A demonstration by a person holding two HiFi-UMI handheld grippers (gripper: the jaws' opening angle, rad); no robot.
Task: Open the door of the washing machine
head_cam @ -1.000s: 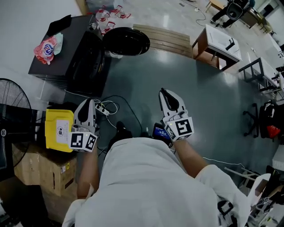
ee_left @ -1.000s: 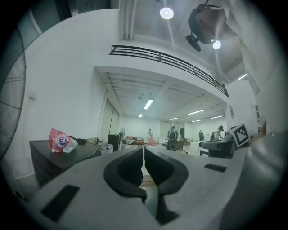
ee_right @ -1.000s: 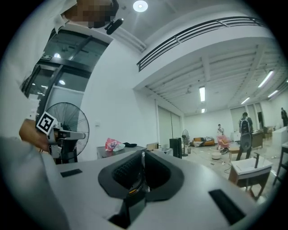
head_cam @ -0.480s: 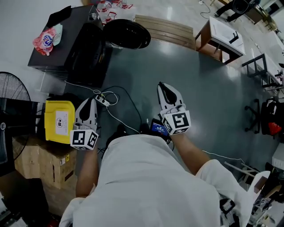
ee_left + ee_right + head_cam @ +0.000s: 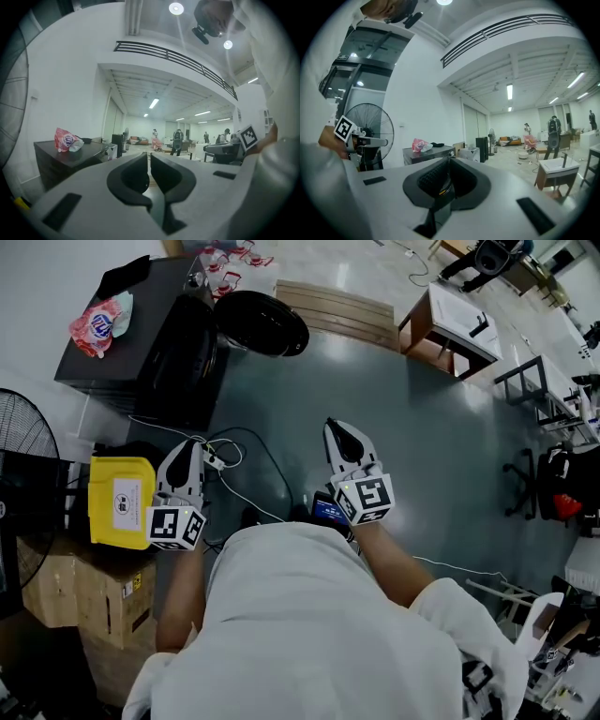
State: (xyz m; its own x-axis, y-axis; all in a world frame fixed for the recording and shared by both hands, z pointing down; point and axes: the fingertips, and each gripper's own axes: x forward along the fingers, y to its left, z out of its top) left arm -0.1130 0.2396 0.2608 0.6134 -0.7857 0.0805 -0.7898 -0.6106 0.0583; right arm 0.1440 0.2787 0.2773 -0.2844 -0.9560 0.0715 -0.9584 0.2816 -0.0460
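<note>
A dark grey floor (image 5: 422,446) stretches through a large hall with white walls (image 5: 47,287), lit by strip lights (image 5: 509,91) beneath a railed gallery (image 5: 173,57). A standing fan (image 5: 19,437), cardboard boxes (image 5: 70,592) and a yellow case (image 5: 120,501) line the left wall. Wooden boards (image 5: 342,310) and a small white-topped table (image 5: 459,320) stand farther off.

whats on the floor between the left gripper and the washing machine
Head view: a white power strip and looped cables lie between the left gripper and the washing machine.
</note>
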